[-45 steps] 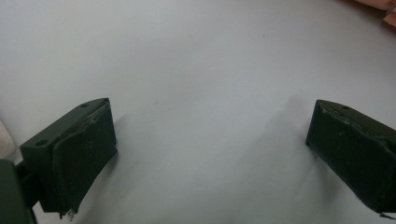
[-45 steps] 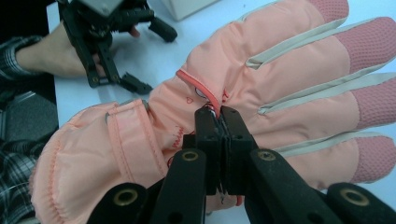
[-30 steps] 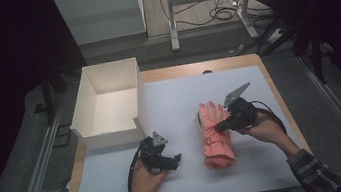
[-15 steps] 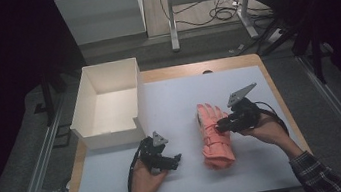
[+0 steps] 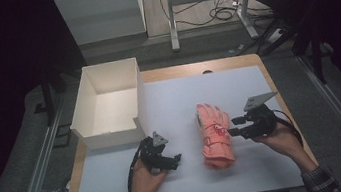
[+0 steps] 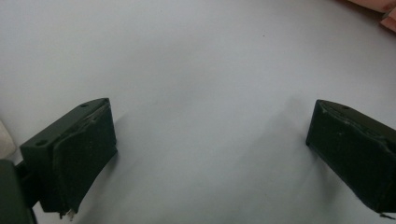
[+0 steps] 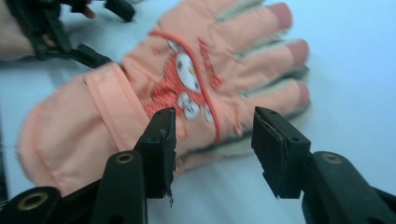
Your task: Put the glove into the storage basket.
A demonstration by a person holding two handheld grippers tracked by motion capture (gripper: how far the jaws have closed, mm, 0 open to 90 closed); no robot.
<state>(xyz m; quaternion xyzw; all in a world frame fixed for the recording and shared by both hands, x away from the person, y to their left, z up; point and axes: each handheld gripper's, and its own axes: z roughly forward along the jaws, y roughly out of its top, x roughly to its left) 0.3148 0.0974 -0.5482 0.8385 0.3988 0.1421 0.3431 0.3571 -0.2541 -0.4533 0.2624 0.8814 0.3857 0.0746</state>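
Observation:
A pink-orange padded glove (image 5: 215, 135) lies flat on the white mat, fingers pointing away from the person; in the right gripper view the glove (image 7: 187, 98) shows a cartoon patch and a wrist strap. My right gripper (image 5: 234, 131) sits just right of the glove, pointing at it; its jaws have just been opening and stand apart (image 7: 212, 140) with nothing pressed between them. My left gripper (image 5: 176, 160) rests on the mat left of the glove, jaws wide open (image 6: 210, 154) over bare mat.
An open white box (image 5: 106, 105) stands at the mat's back left. The white mat (image 5: 217, 87) covers most of the wooden table (image 5: 195, 68). Beyond the table are a desk frame and cables on the floor.
My right gripper has let go of the glove and drawn back to the right, jaws now apart. The glove lies flat. The left gripper has stayed put.

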